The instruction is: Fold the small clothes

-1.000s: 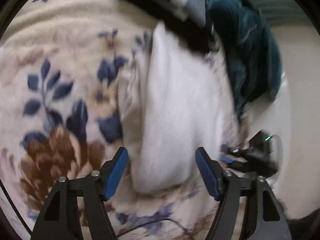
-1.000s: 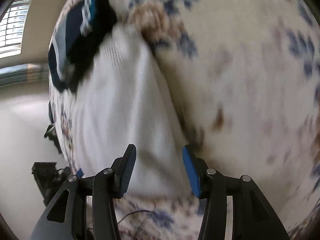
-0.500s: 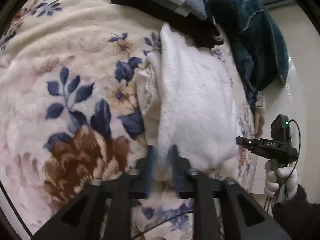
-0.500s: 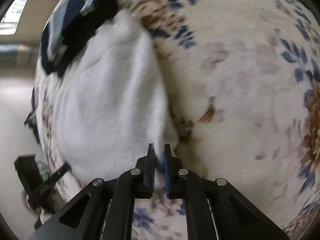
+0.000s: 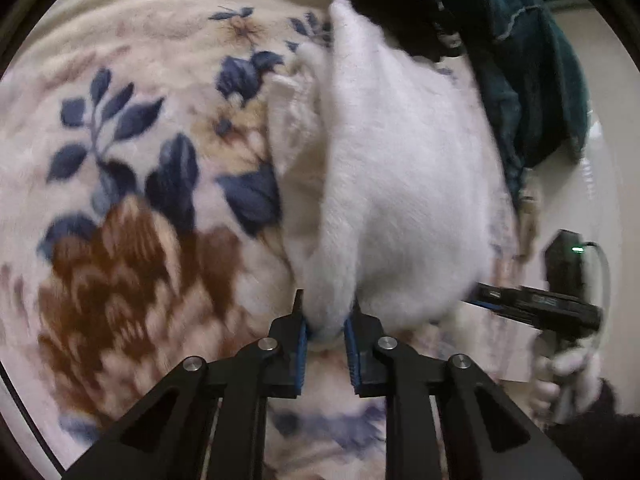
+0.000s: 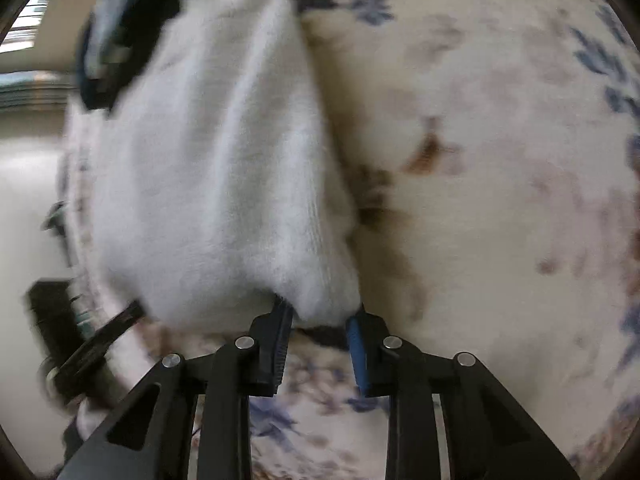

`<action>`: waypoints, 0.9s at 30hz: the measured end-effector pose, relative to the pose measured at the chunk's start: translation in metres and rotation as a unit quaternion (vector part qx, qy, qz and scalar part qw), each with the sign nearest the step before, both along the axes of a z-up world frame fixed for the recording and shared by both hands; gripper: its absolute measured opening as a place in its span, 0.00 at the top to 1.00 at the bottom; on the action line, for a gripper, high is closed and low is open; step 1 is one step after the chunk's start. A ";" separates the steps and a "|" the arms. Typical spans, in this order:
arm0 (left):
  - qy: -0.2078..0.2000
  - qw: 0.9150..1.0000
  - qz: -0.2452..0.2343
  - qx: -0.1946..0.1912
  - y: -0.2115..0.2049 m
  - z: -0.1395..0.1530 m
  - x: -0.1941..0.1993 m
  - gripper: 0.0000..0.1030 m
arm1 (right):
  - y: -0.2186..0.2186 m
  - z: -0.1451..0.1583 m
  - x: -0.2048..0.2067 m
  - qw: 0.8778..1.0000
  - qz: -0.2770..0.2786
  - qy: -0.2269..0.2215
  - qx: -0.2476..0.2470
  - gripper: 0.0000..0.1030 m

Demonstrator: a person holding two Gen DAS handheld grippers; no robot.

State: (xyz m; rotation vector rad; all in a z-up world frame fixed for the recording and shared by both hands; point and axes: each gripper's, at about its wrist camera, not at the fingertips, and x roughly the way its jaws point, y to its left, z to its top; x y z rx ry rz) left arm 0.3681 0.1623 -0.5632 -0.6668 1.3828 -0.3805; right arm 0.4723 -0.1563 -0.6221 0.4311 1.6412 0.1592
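Seen from the left wrist camera, a cream floral blanket [image 5: 132, 184] with blue leaves and a brown flower fills the left side. On it, toward the middle, lies the white fuzzy garment [image 5: 400, 184], its near corner bunched between the blue pads of the left gripper [image 5: 325, 334], whose jaws are closing on that fabric. Beyond the garment, at the upper right, sits a pile of dark teal clothes [image 5: 532, 92]. At the far right a gloved hand [image 5: 560, 376] holds the handle of the other black gripper beside the bed's edge. In the right wrist view, the other gripper and its hand appear blurred at the lower left; the white garment [image 6: 224, 168] spreads across the left and middle, with dark striped clothing [image 6: 116, 40] at its far end. The right gripper [image 6: 320, 328] has the garment's near corner between its pads while its jaws are opening. The blanket [image 6: 500, 160] covers the right side.
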 end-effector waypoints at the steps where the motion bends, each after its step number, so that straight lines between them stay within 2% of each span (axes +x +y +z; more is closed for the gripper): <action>1: 0.000 1.000 0.009 -0.020 0.006 0.008 -0.005 0.61 | 0.000 0.003 -0.001 1.000 -0.003 0.003 0.005 0.73; 2: -0.002 0.999 0.020 -0.036 0.012 0.014 -0.008 0.31 | -0.002 0.008 -0.002 1.000 -0.005 0.003 0.015 0.73; 3: -0.011 0.997 0.041 -0.059 0.020 0.021 -0.010 0.20 | -0.006 0.015 -0.005 1.000 -0.011 0.003 0.029 0.69; 4: -0.017 0.996 0.055 -0.074 0.026 0.023 -0.010 0.16 | -0.013 0.021 -0.008 0.999 -0.023 0.002 0.047 0.65; 6: -0.028 0.989 0.085 -0.116 0.035 0.020 0.004 0.16 | -0.030 0.031 -0.015 0.994 -0.054 -0.015 0.091 0.32; 7: -0.030 0.988 0.093 -0.119 0.035 0.013 0.015 0.16 | -0.040 0.034 -0.016 0.991 -0.072 -0.028 0.112 0.25; 8: -0.032 0.987 0.093 -0.126 0.033 0.005 0.027 0.16 | -0.048 0.033 -0.015 0.988 -0.080 -0.035 0.126 0.13; 9: -0.027 0.987 0.087 -0.131 0.028 -0.008 0.043 0.16 | -0.050 0.030 -0.011 0.987 -0.083 -0.038 0.133 0.08; 13: 0.013 0.990 0.047 -0.129 -0.002 -0.050 0.082 0.16 | -0.046 -0.022 0.018 0.970 -0.110 -0.011 0.215 0.08; 15: 0.002 0.991 0.039 -0.130 -0.007 -0.053 0.083 0.15 | -0.034 -0.049 0.030 0.959 -0.110 0.008 0.263 0.08; 18: -0.027 0.992 0.043 -0.119 -0.013 -0.046 0.080 0.16 | -0.023 -0.068 0.036 0.956 -0.099 0.023 0.274 0.05; 19: -0.036 0.992 0.048 -0.111 -0.015 -0.042 0.075 0.28 | -0.020 -0.067 0.036 0.959 -0.092 0.020 0.269 0.05; 20: -0.042 0.992 0.053 -0.109 -0.016 -0.040 0.072 0.36 | -0.015 -0.063 0.035 0.961 -0.077 0.011 0.264 0.06; 21: -0.045 0.991 0.060 -0.110 -0.016 -0.039 0.069 0.44 | -0.011 -0.060 0.034 0.965 -0.066 0.006 0.253 0.11; 22: -0.042 0.990 0.072 -0.114 -0.014 -0.038 0.067 0.47 | -0.008 -0.057 0.031 0.969 -0.055 0.003 0.241 0.19; 23: -0.036 0.987 0.085 -0.129 -0.013 -0.037 0.064 0.49 | -0.005 -0.055 0.027 0.971 -0.050 0.005 0.234 0.40; 24: -0.034 0.985 0.095 -0.139 -0.011 -0.034 0.059 0.50 | -0.004 -0.055 0.023 0.970 -0.057 0.009 0.236 0.46; 27: -0.036 0.979 0.113 -0.164 -0.003 -0.022 0.044 0.53 | -0.008 -0.040 0.012 0.971 -0.054 -0.005 0.233 0.57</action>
